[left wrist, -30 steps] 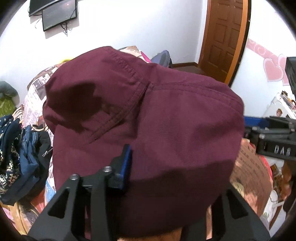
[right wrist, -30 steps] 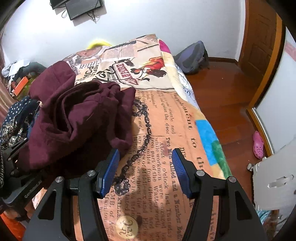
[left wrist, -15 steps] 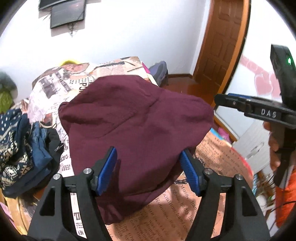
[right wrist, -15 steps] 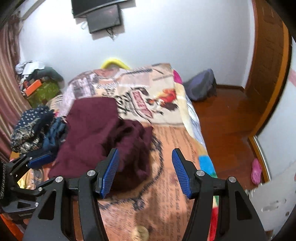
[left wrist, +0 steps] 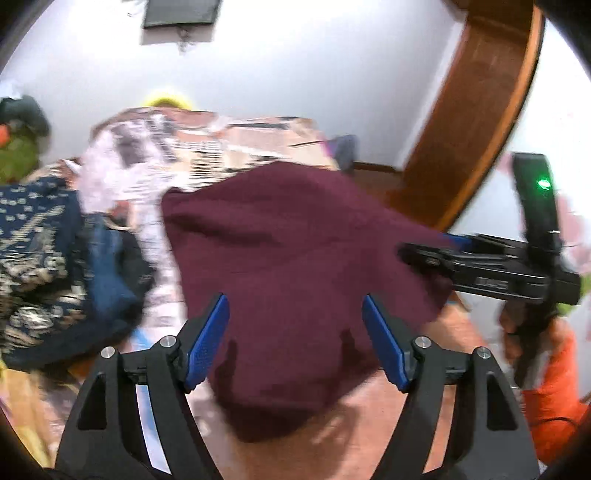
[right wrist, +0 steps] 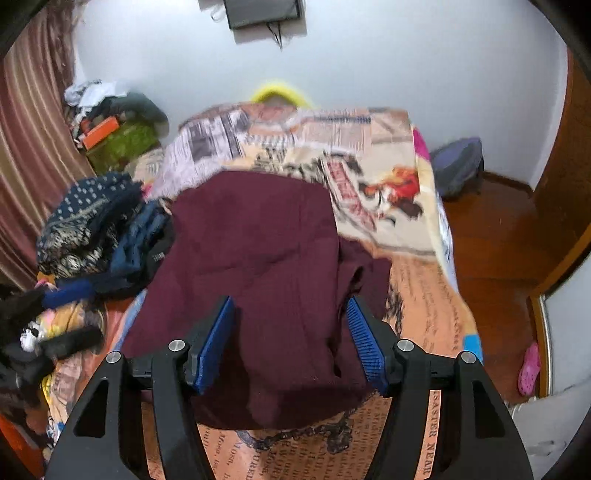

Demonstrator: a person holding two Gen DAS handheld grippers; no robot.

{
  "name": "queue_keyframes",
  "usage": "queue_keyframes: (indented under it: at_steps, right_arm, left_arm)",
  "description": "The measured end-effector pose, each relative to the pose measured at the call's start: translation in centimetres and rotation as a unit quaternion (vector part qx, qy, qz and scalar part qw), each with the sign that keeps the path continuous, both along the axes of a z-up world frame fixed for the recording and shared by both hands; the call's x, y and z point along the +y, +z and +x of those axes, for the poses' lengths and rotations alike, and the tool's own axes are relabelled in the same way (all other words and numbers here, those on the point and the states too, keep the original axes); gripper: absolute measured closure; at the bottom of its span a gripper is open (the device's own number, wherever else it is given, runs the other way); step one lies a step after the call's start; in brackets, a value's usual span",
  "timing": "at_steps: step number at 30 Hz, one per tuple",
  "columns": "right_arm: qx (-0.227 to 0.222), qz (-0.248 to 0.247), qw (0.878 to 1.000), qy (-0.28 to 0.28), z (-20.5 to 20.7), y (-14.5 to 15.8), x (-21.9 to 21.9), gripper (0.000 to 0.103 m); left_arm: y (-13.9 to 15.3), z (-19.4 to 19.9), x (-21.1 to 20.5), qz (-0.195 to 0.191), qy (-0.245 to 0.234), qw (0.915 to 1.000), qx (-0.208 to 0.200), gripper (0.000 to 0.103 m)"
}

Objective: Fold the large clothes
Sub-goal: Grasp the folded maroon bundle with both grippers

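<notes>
Released a second ago from the left gripper (left wrist: 295, 339), which then pinched its cloth close to the lens, the dark maroon cotton garment (right wrist: 258, 280) now lies in a rumpled heap on the newspaper-print bedspread (right wrist: 417, 295). That gripper's blue-padded jaws are opening wide, with the cloth lying beyond them and nothing pressed between the pads. The right gripper (right wrist: 291, 339) has drawn back from the bedspread to hang over the garment's near edge; its jaws are opening too, at a middling gap, gripping nothing. In the left wrist view it shows as a black bar with a green light at the right edge, held by a hand (left wrist: 524, 332). Just beside the garment sits a pile of navy patterned and blue clothes (right wrist: 96, 232). Beyond the bed stand a white wall, a wall-mounted dark screen (right wrist: 264, 13) and a brown wooden door (left wrist: 476, 122).
</notes>
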State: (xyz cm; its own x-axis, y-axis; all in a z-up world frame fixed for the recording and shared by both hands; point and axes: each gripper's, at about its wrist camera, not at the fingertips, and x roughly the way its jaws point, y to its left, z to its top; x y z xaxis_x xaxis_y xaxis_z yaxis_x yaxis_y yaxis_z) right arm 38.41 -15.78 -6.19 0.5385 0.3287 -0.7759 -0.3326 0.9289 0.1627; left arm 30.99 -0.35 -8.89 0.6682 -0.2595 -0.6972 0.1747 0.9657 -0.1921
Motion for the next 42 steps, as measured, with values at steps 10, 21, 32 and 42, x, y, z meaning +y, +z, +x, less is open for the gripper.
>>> queue_keyframes:
  at_steps: [10, 21, 32, 42]
  right_arm:
    - [0.046, 0.022, 0.998, -0.027, -0.3, -3.4, -5.2, 0.021]
    - [0.045, 0.038, 0.998, -0.030, -0.2, -1.7, -4.8, 0.019]
    - [0.065, 0.041, 0.997, -0.027, 3.3, -3.2, -2.8, 0.017]
    - [0.150, 0.146, 0.978, -0.007, 5.2, -7.7, -6.5, 0.007]
  left_arm:
    - [-8.5, 2.5, 1.9, 0.023, 0.059, 0.9944, 0.085, 0.027]
    - [-7.8, 2.6, 2.0, 0.058, 0.067, 0.9940, 0.063, 0.020]
    - [-8.3, 5.2, 5.7, -0.022, 0.095, 0.9904, 0.098, 0.020]
    - [-12.0, 8.0, 6.4, -0.150, 0.059, 0.9736, 0.161, 0.019]
